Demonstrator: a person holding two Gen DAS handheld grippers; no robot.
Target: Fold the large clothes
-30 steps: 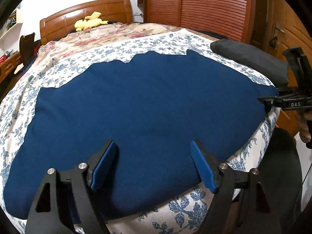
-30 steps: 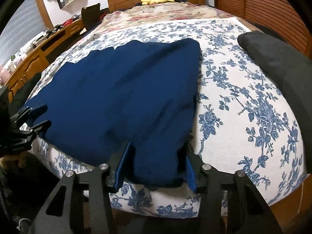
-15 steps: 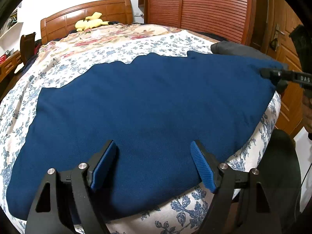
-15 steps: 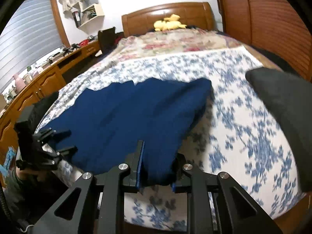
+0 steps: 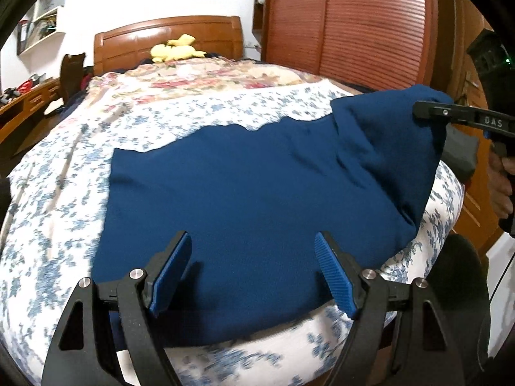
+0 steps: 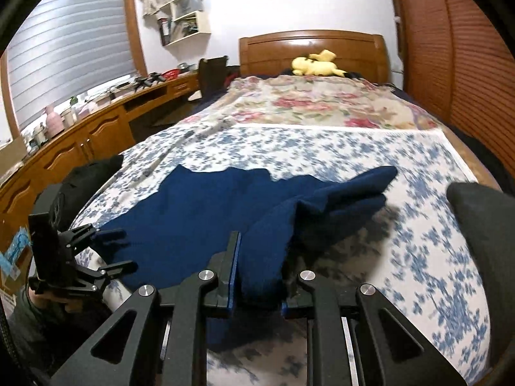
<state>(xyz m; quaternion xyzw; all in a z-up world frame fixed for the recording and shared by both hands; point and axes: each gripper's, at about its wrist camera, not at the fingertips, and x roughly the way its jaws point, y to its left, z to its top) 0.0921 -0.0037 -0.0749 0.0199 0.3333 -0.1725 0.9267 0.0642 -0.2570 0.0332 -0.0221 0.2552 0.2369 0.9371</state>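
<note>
A large dark blue garment (image 5: 257, 193) lies spread on the flower-printed bed (image 5: 58, 212). My right gripper (image 6: 260, 276) pinches its near right corner, the jaws still closing on the bunched cloth. That corner hangs lifted off the bed, and the fold drapes back over the garment (image 6: 199, 218). In the left wrist view the right gripper (image 5: 431, 112) shows at the right edge with the raised cloth in it. My left gripper (image 5: 252, 273) stands open over the garment's near edge, its blue pads (image 5: 170, 273) wide apart and pressing on nothing. It also appears as the left gripper (image 6: 112, 251) at the bed's left corner.
A dark grey cushion (image 6: 482, 225) lies at the bed's right edge. A flowered quilt (image 6: 315, 106) and a yellow plush toy (image 6: 315, 64) sit near the wooden headboard. A wooden desk (image 6: 80, 148) runs along the left, slatted wardrobe doors (image 5: 370, 25) along the right.
The right gripper closed on the garment's corner and rose with it, pulling that side up off the bed. The left gripper stayed open and shifted a little along the near edge.
</note>
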